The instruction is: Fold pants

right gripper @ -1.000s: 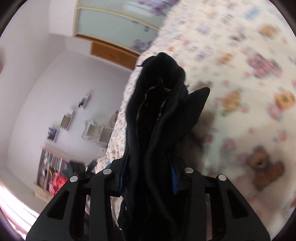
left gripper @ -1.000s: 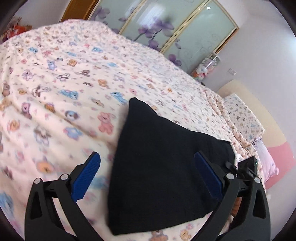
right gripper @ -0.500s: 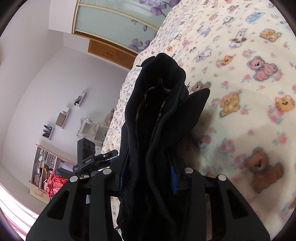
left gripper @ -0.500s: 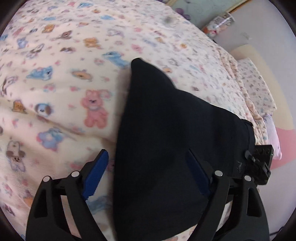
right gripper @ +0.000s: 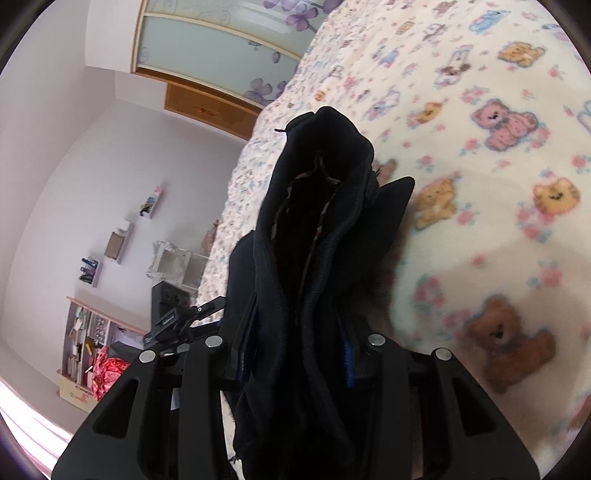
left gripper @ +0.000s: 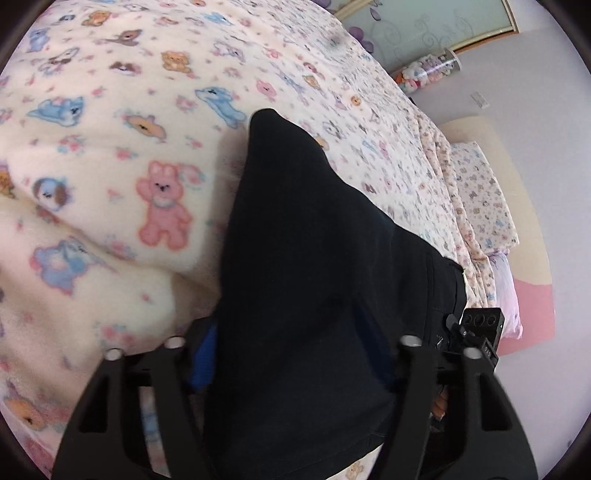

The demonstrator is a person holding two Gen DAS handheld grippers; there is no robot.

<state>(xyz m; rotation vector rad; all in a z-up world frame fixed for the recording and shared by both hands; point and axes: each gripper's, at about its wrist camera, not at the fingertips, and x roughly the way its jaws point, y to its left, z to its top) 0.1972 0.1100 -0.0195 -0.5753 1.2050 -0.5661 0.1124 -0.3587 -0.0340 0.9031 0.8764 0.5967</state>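
Pants (left gripper: 317, 280) already folded into thick bundle on bed blanket (left gripper: 110, 184); right gripper (right gripper: 295, 354) clamps bunched waistband, left gripper (left gripper: 295, 354) closing around fabric, final fold pending

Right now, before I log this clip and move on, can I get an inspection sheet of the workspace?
Surface: bed under a cream blanket printed with cartoon animals, rumpled into soft folds.
Job's things: black pants, folded flat on the blanket, one end bunched up.
Clutter: nothing seen on the blanket besides the pants.
Grippers: left claw closing, the pants' near edge between its jaws; right claw shut on the bunched end of the pants.
Cables: nothing seen.
Surroundings: sliding doors with purple flowers, a pillow by the headboard, wall shelves, a cluttered desk.
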